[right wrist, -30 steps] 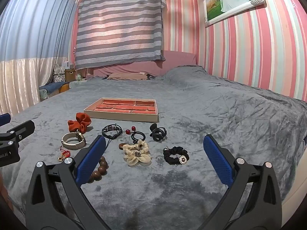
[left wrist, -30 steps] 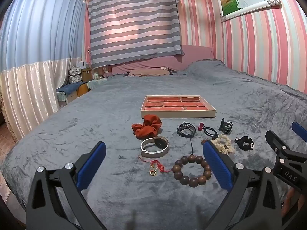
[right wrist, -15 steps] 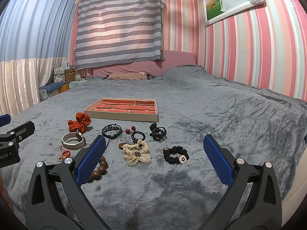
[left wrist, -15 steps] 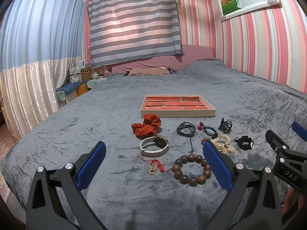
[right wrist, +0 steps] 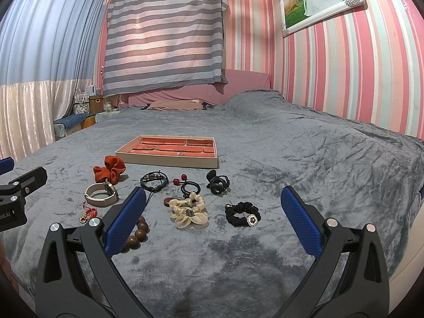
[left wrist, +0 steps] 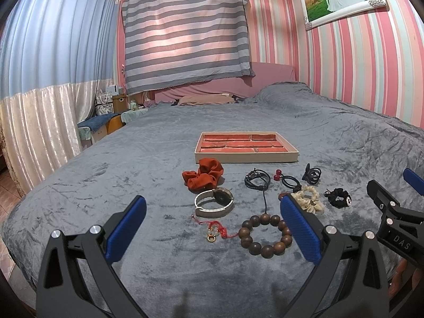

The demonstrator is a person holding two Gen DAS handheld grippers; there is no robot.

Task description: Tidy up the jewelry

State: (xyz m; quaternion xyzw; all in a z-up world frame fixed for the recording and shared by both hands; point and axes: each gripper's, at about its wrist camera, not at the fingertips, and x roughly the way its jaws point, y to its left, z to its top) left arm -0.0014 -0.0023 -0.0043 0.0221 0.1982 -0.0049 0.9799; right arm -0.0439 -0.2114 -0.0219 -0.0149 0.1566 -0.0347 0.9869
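Hovering low over the near edge of the grey blanket [left wrist: 132,159], the left gripper [left wrist: 213,224] has its jaws wide apart, nothing between them but bare cloth, a red cord charm [left wrist: 213,232] and part of a wooden bead bracelet [left wrist: 263,234]. The right gripper [right wrist: 213,222] is likewise spread wide and empty; between its blue pads [right wrist: 300,224] lie a cream scrunchie [right wrist: 189,210] and a black scrunchie [right wrist: 242,214], neither touched. The jewelry sits in a loose cluster on the blanket, near the grippers: an orange scrunchie [left wrist: 202,176] just beside a pale-strapped watch [left wrist: 214,202], a black cord bracelet [left wrist: 257,180], a hair tie with red beads [left wrist: 285,179] and a black hair clip [left wrist: 312,175]. Pieces lie close together but mostly apart. Beyond them the tray [left wrist: 246,156] rests flat, its red compartments showing nothing inside from this low angle; the orange scrunchie lies just before its front left corner. Open blanket runs wide to the left of the cluster, to the right past the black scrunchie, and far behind the tray toward the pillows. The bed's left edge drops off beside the curtain [left wrist: 39,119].
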